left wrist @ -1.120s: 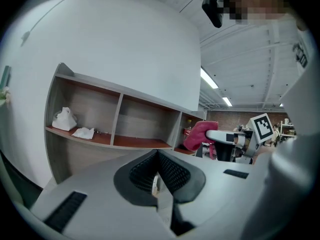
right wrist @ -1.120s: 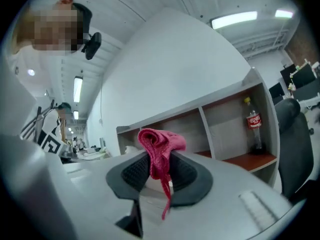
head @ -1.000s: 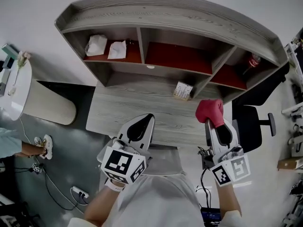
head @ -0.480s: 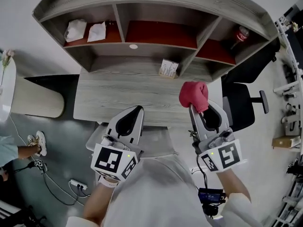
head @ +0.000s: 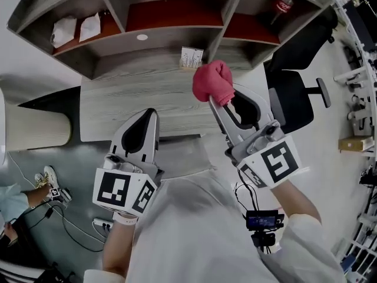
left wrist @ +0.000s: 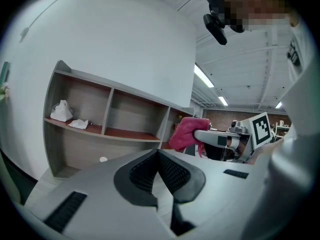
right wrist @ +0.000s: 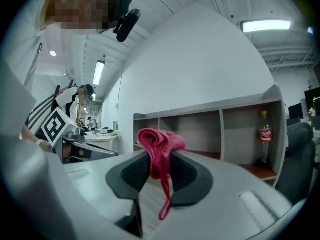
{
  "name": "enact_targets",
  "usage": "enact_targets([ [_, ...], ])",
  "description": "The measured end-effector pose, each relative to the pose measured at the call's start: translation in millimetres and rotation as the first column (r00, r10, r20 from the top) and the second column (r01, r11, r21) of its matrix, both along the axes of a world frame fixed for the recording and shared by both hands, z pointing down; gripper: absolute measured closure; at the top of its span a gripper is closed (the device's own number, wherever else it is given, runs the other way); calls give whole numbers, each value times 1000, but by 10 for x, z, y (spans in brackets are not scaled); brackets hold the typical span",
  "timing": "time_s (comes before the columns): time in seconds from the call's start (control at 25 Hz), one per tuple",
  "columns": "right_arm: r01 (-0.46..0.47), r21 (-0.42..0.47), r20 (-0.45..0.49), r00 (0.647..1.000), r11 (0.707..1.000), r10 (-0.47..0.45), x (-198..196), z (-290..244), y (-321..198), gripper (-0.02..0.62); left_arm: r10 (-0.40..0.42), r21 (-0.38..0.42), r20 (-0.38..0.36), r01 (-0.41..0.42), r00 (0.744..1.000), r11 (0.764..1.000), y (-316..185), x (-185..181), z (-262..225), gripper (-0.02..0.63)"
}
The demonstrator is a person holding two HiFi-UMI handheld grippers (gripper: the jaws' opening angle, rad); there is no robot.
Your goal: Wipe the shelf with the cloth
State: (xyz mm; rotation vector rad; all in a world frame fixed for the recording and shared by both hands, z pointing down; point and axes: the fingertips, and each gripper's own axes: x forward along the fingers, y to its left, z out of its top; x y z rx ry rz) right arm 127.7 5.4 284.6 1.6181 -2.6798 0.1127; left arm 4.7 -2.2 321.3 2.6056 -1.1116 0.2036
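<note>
The right gripper point(head: 219, 98) is clenched on a crumpled pink-red cloth point(head: 212, 80), held over the back right corner of the grey wood-grain desk point(head: 118, 105), in front of the grey wooden shelf unit with red compartment floors point(head: 171, 37). The left gripper point(head: 143, 121) hangs at the desk's front edge — jaws pressed together, empty.

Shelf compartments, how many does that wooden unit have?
3. The left compartment holds two white crumpled items, the middle compartment lies beyond the red cloth in the right gripper, and the right compartment holds a cola bottle. None appears hidden.
</note>
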Motion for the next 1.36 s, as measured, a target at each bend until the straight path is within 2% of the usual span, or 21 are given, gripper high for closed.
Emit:
enact_targets([
  [0.2,-22,-105,89,996,994,31,98,209,-43,489,-10,-27,-15,10,1000,1000,-8,-10,83,600],
  [0.44,-73,-61,54,996,995,76,247,103,-77,489,7,-30,-14,-7,1000,1000,-72,96,80,600],
  [0.72,-16,-58,-15,1000,998,16,123,181,-2,489,22,-34,-3,-22,1000,999,-72,178,106,600],
  [1.36,-21,-47,-12,1000,999,20,44,177,73,489,22,-34,-7,-22,1000,999,-49,196,95,600],
])
